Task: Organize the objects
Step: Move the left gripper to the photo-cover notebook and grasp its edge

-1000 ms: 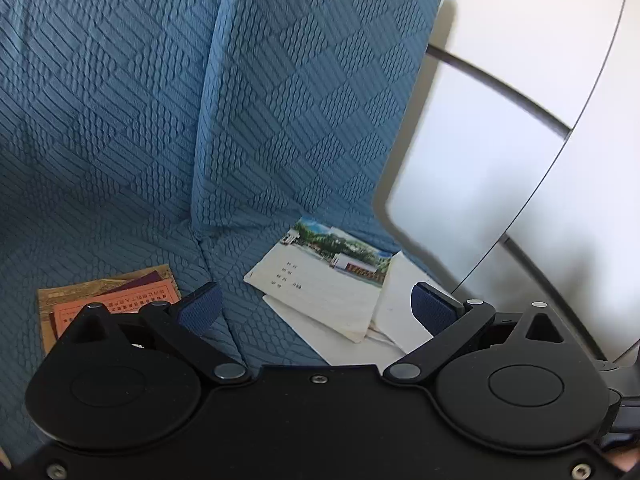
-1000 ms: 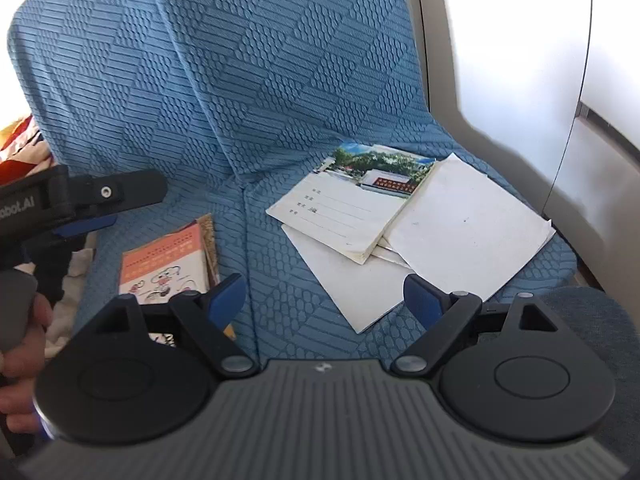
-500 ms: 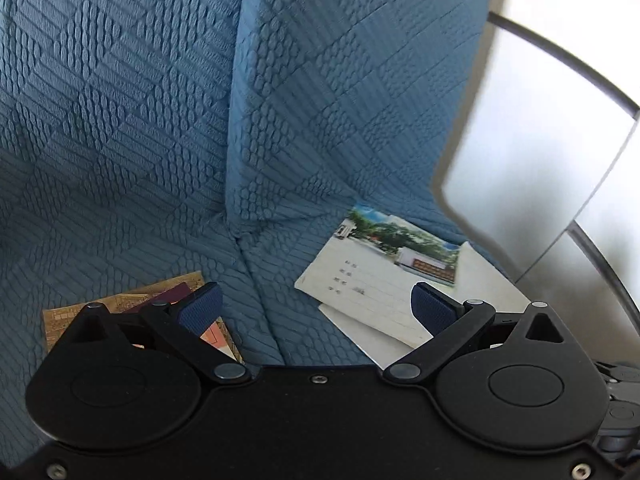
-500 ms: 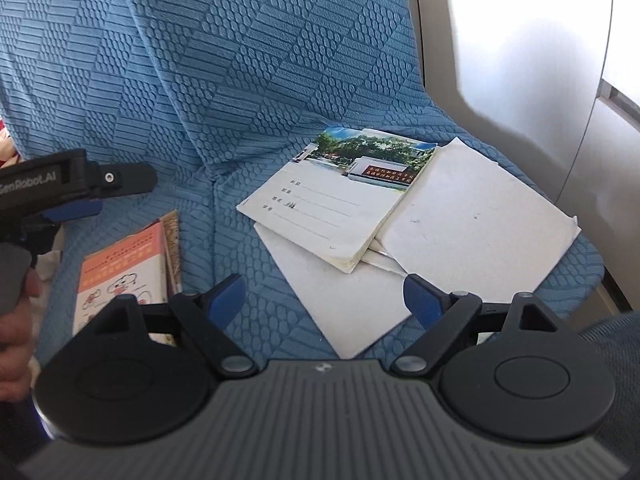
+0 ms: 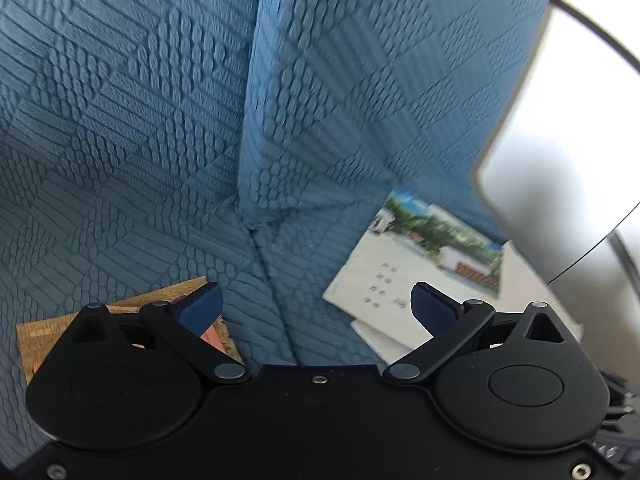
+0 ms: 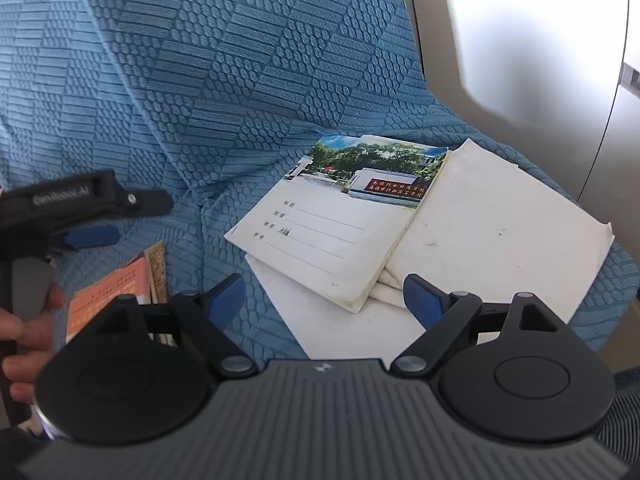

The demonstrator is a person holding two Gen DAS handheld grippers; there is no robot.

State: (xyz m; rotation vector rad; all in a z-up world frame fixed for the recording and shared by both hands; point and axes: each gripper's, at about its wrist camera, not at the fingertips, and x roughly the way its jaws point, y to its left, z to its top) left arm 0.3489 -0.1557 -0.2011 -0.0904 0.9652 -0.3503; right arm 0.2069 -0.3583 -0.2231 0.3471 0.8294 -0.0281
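A white notebook with a photo strip on its cover lies on the blue sofa seat on top of loose white papers; it also shows in the left wrist view. An orange booklet on a brown book lies on the left seat; the brown book shows in the left wrist view. My right gripper is open and empty, just above the notebook's near edge. My left gripper is open and empty above the seam between the seats; it also shows in the right wrist view.
The blue textured sofa back rises behind both seats. A white wall or panel stands at the right, next to the sofa's end. The right seat's front edge drops off near the papers.
Both grippers have moved forward and lower toward the seat. The left gripper has swung left, so the notebook has shifted right in its view. Both stay open.
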